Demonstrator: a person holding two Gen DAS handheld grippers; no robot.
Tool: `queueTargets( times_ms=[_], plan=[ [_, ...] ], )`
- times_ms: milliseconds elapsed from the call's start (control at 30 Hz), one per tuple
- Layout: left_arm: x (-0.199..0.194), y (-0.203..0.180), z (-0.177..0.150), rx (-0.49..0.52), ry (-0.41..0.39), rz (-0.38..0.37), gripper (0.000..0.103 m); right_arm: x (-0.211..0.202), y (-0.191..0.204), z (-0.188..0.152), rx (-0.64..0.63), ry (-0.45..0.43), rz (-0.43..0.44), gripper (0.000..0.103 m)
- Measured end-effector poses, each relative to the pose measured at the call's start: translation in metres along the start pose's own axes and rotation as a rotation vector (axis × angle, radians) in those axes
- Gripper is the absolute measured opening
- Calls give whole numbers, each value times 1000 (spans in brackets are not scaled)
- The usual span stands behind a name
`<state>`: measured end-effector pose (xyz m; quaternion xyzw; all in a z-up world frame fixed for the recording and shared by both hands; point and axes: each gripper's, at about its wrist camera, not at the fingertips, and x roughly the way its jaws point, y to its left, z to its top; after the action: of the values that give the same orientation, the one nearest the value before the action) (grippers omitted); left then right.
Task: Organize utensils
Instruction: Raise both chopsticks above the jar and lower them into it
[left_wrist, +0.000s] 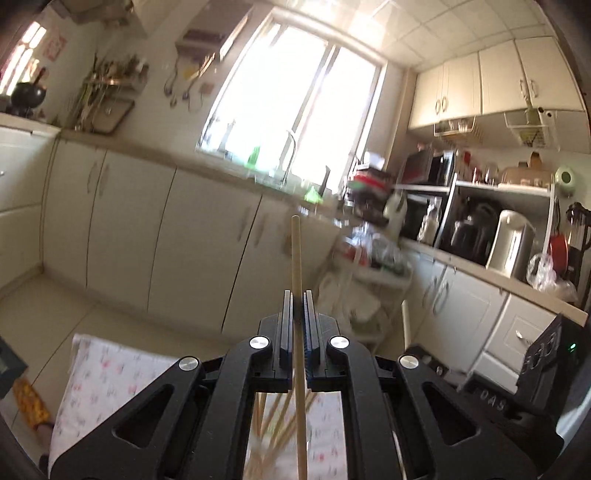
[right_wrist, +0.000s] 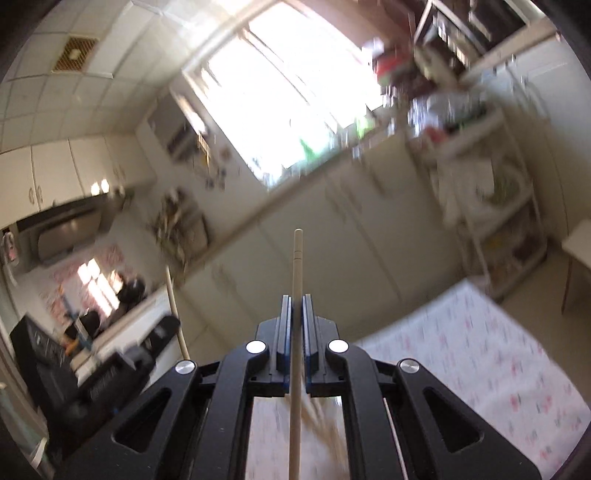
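Black left gripper (left_wrist: 296, 295) clamps one wooden chopstick (left_wrist: 296, 254), its length running upright between the fingers; right gripper (right_wrist: 296, 299) likewise pinches a paler chopstick (right_wrist: 297, 258), both raised above the floral tablecloth (right_wrist: 480, 350).

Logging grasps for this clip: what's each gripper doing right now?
Left gripper: shut on a wooden chopstick.
Right gripper: shut on a pale chopstick.

1. A bright window (left_wrist: 295, 107) is glaring at upper centre.
2. Cream cabinets (left_wrist: 129, 229) are running below it.
3. A microwave (left_wrist: 430, 168) is sitting at right.
4. A floral cloth (right_wrist: 480, 354) is lying lower right.
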<state>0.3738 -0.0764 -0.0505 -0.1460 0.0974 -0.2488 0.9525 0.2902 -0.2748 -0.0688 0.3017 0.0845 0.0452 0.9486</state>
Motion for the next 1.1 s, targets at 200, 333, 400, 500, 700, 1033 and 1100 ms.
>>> queueTargets(
  times_ms=[200, 333, 400, 500, 700, 1033, 1100],
  plan=[
    [31, -8, 0, 23, -64, 8, 4, 41, 4, 10, 10, -119, -57, 6],
    [48, -4, -12, 26, -69, 17, 4, 60, 1, 4, 1, -139, -74, 6],
    [54, -1, -19, 26, -71, 25, 4, 66, 1, -1, -23, -147, -76, 6],
    [57, 1, -28, 34, -72, 38, 4, 71, 2, -9, -60, -145, -75, 6],
    [59, 10, -46, 30, -53, 61, 4, 70, 2, -27, -117, -125, -76, 6],
    [54, 24, -64, 23, -13, 65, 5, 64, 1, -43, -159, -68, -67, 6],
    [52, 26, -65, 22, -5, 66, 5, 59, 0, -46, -175, -60, -63, 6]
  ],
)
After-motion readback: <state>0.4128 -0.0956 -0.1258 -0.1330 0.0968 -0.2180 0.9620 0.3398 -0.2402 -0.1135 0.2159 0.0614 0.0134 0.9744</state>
